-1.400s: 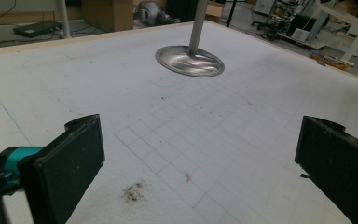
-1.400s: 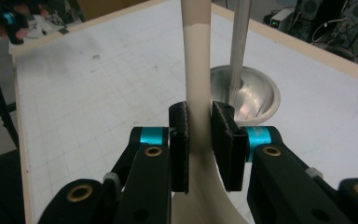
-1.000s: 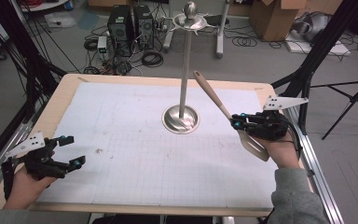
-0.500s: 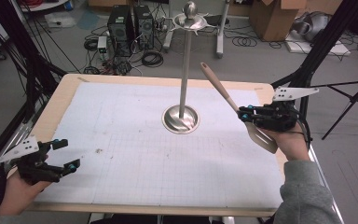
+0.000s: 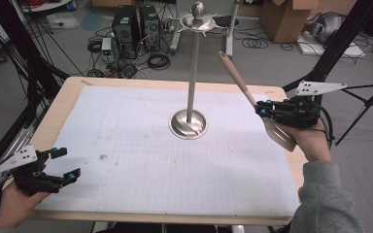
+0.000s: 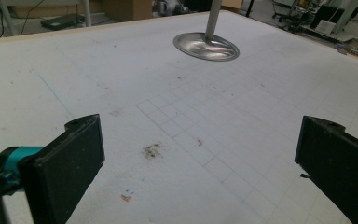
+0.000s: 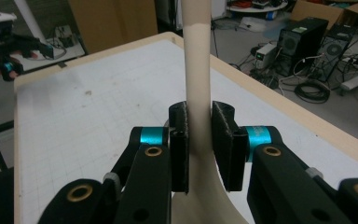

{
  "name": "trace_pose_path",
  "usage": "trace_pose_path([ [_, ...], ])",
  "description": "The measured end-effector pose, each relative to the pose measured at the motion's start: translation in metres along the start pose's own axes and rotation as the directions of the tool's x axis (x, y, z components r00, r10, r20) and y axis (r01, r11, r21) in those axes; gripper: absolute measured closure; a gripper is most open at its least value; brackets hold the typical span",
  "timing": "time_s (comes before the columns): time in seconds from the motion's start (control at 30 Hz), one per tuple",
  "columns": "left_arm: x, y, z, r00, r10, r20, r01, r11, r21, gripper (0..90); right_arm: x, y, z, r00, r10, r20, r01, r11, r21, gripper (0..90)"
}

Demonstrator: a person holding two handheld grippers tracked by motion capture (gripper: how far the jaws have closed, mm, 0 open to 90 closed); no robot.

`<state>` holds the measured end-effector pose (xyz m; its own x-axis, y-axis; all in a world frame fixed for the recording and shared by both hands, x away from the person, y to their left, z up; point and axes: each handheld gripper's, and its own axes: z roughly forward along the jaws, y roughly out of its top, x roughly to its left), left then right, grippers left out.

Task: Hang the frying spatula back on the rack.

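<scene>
A pale beige spatula (image 5: 246, 90) is lifted above the table's right side, handle pointing up and back toward the stand, blade (image 5: 280, 134) hanging low. My right gripper (image 5: 263, 109) is shut on the spatula (image 7: 198, 70) where the handle meets the blade; in the right gripper view the black pads (image 7: 224, 135) press on it from both sides. A metal stand (image 5: 193, 73) with a round base (image 5: 188, 123) and hooks at its top rises from the table's middle. My left gripper (image 5: 64, 163) hovers open at the front left corner, jaws wide apart in the left gripper view (image 6: 196, 163), nothing between them.
The white gridded mat (image 5: 141, 160) covers the wooden table (image 5: 63, 99). The stand's base (image 6: 206, 45) lies far ahead of the left gripper. Computer towers, cables and cardboard boxes sit on the floor behind the table. A black tripod stands at the right.
My right gripper has risen and shifted right with the spatula, its handle now tilting higher. The left gripper has drifted slightly toward the front left corner, staying open.
</scene>
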<state>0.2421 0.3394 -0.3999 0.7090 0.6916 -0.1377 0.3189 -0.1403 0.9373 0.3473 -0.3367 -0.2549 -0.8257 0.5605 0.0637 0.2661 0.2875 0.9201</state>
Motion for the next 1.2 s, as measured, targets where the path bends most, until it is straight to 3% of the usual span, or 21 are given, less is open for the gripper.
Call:
trace_pose_path([
  [0.2, 0.0, -0.001, -0.002, 1.0, -0.005, -0.005, 0.005, 1.0, 0.003, 1.8, -0.003, 0.006, -0.001, 1.0, -0.003, -0.002, 0.003, 1.0, -0.009, 77.8],
  [0.43, 0.001, -0.004, -0.004, 0.9999, -0.014, -0.009, 0.014, 0.9999, 0.007, 1.8, -0.002, 0.02, -0.008, 0.999, -0.014, -0.041, 0.013, 1.0, -0.027, 77.8],
  [0.73, 0.003, -0.005, -0.007, 0.9995, -0.028, -0.011, 0.028, 0.9996, 0.0, 1.8, -0.004, 0.035, -0.012, 0.9989, -0.012, -0.044, 0.01, 0.999, -0.043, 77.8],
  [1.2, 0.004, -0.008, -0.009, 0.9991, -0.039, -0.012, 0.039, 0.9992, 0.002, 1.8, -0.008, 0.042, -0.006, 0.9995, -0.006, -0.031, 0.005, 0.998, -0.055, 77.8],
])
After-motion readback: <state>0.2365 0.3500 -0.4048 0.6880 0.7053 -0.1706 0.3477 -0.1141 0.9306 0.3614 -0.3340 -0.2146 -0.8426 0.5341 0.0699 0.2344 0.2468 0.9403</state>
